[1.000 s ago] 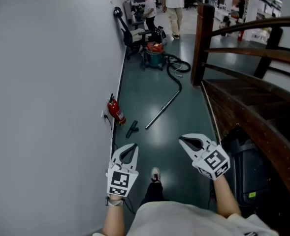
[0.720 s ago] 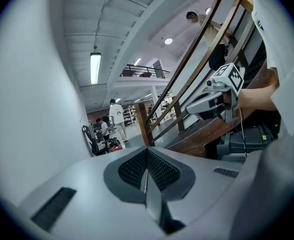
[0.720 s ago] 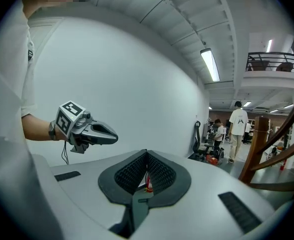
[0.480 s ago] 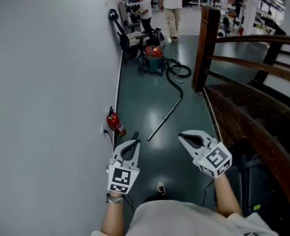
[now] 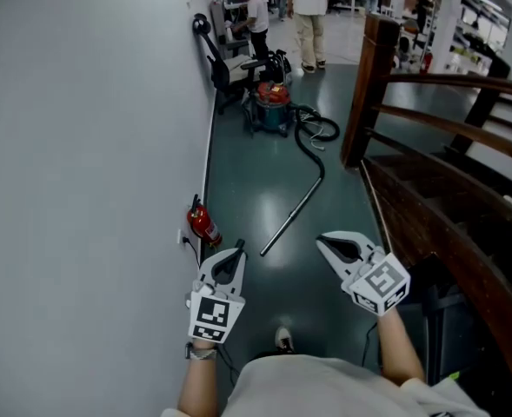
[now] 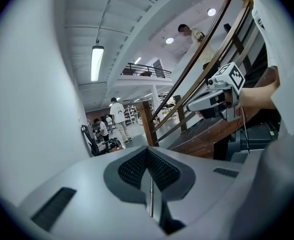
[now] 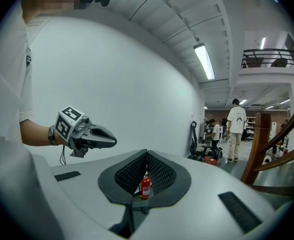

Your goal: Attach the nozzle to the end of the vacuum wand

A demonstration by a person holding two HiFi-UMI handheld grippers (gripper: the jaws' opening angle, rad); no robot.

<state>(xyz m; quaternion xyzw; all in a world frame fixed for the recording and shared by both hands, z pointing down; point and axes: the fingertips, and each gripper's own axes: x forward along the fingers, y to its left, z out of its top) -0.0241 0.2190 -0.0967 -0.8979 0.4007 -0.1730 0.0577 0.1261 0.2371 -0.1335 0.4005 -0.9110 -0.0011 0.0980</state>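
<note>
The silver vacuum wand (image 5: pixel 292 215) lies slanted on the dark green floor ahead, its black hose (image 5: pixel 312 137) running back to a green and red vacuum canister (image 5: pixel 271 107). Both grippers are held out level in front of the person, well short of the wand's near end. My left gripper (image 5: pixel 237 249) is shut and empty; through its jaw notch a thin strip of the wand (image 6: pixel 150 196) shows. My right gripper (image 5: pixel 320 241) is shut and empty too. No nozzle shows in any view; the floor by the left gripper's tip is hidden.
A red fire extinguisher (image 5: pixel 203 222) stands against the grey wall (image 5: pixel 90 189) on the left. A wooden stair railing (image 5: pixel 429 224) and post (image 5: pixel 366 85) bound the right side. An office chair (image 5: pixel 225 63) and people (image 5: pixel 308 11) are at the far end.
The person has walked forward: wand, extinguisher and canister sit nearer. The small black nozzle that lay beside the extinguisher has passed behind the left gripper's tip. Both grippers stayed shut.
</note>
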